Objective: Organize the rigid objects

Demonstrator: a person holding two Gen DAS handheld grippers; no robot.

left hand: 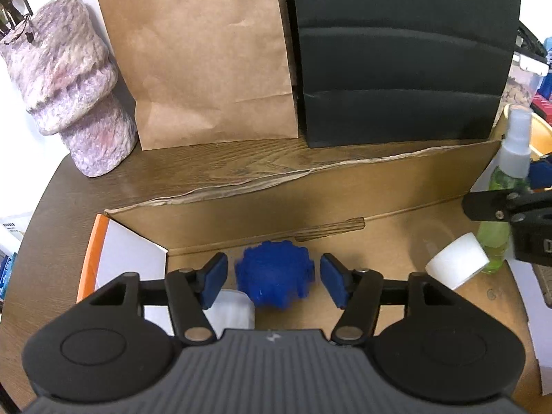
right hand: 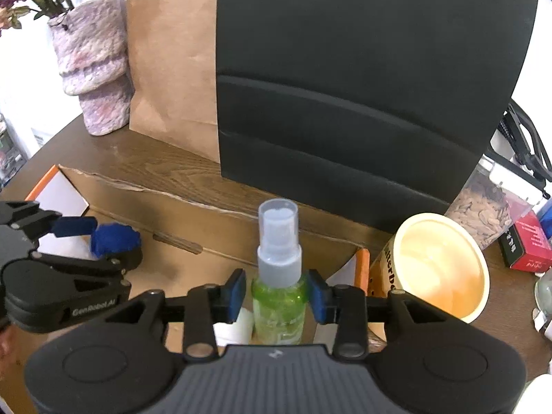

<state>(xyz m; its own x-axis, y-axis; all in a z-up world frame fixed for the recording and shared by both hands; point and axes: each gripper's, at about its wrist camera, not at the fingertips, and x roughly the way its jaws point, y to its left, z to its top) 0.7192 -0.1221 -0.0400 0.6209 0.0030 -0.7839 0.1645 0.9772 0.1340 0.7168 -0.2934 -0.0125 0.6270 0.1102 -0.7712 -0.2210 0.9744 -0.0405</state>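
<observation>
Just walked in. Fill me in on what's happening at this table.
A person is sorting small items in a shallow cardboard box with a handheld claw in each hand. The left claw is open around a knobbly blue ball, pads on either side but not touching it. The right claw brackets an upright green spray bottle, with thin gaps at both pads, so not clamped yet. A white roll lies in the box between them.

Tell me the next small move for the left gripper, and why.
Probably close the left gripper on the blue ridged object: its open pads already flank the object with a gap on each side. The right gripper brackets the green spray bottle in the cardboard box.
</observation>
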